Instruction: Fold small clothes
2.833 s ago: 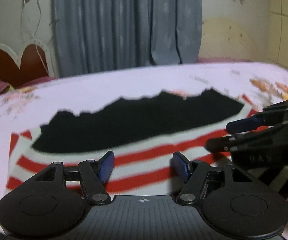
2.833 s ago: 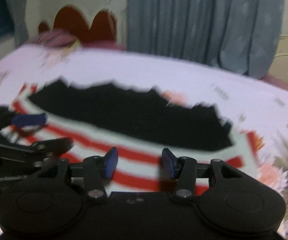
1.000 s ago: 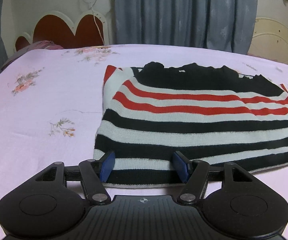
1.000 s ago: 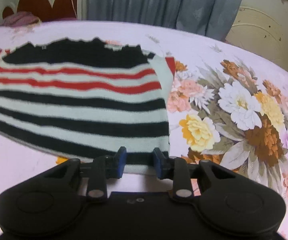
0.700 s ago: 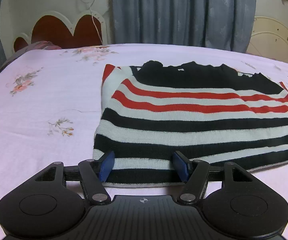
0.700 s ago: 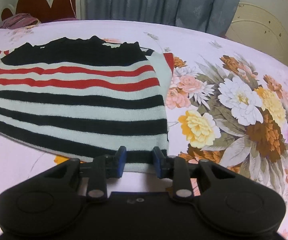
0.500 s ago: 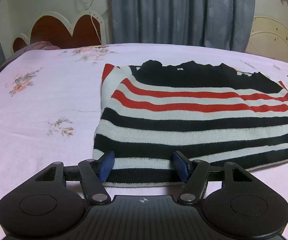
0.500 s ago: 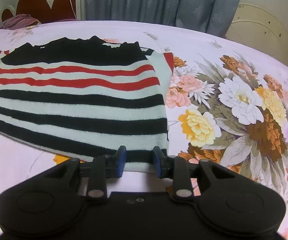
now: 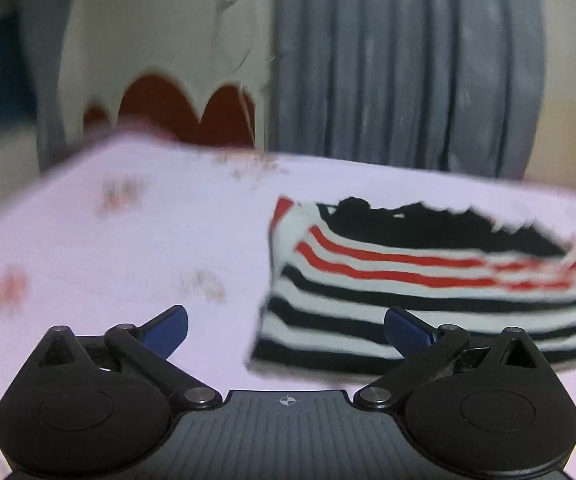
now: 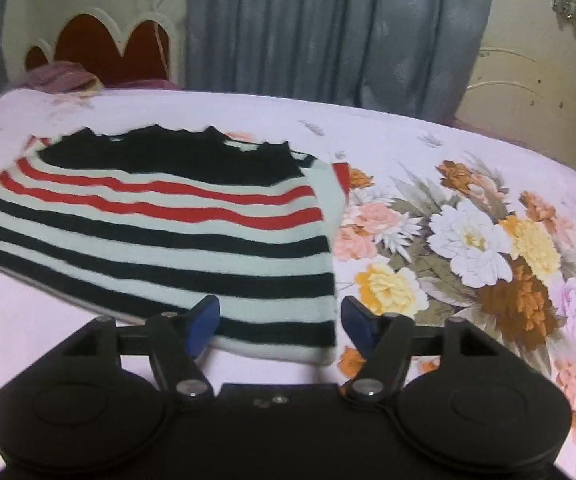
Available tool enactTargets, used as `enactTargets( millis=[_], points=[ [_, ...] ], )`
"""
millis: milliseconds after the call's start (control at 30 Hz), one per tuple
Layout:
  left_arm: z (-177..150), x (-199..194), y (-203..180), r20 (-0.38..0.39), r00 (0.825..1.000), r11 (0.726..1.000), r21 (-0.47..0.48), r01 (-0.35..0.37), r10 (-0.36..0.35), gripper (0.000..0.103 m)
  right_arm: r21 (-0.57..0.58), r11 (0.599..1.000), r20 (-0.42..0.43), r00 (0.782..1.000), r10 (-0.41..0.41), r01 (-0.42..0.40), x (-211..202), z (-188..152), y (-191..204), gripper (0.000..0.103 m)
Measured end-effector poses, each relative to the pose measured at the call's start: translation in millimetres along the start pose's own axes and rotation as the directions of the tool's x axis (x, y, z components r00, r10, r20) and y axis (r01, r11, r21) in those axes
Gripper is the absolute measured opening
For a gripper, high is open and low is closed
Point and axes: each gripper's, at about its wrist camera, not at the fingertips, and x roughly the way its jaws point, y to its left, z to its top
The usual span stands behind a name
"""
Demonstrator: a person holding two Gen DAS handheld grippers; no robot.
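A knit sweater [image 10: 159, 232] with black, white and red stripes lies flat on the pink bed sheet [image 10: 388, 132]; it also shows in the left wrist view [image 9: 428, 292], to the right. My left gripper [image 9: 285, 330] is open wide and empty, over the sheet at the sweater's near left corner. My right gripper [image 10: 279, 324] is open and empty, just above the sweater's near right corner. The hem lies between its fingers, not gripped.
A big flower print [image 10: 476, 248] covers the sheet right of the sweater. A red and white headboard [image 10: 103, 48] and grey curtains [image 10: 328, 32] stand behind the bed. A bundle of purple cloth [image 10: 63, 78] lies near the headboard.
Both grippers have opened wider and let go of the sweater's hem. The left gripper has swung left and lifted, so the sweater now sits to its right. The sweater lies flat.
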Motion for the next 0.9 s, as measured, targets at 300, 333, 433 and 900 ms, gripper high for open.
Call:
enactTargets(
  millis=[300,333,433,900],
  points=[
    [-31,42,27,-0.120,0.973,0.849,-0.518,0.106,-0.195,0.066,0.126,0.985,-0.014,0.993,0.119,-0.116,11,4,6,0.007],
    [-32,47,27,-0.113,0.973,0.836,-0.537,0.111,-0.201,0.066,0.128,0.984,-0.013,0.992,0.129,-0.127,12,5,8,0.007],
    [-31,61,25,-0.084,0.975,0.799,-0.589,0.118,-0.206,0.066,0.136,0.980,-0.010,0.989,0.146,-0.144,18,11,12,0.007],
    [-17,107,34,-0.041,0.987,0.718,-0.691,0.083,-0.154,0.032,0.111,0.966,-0.007,0.972,0.234,-0.231,70,77,62,0.003]
  ],
)
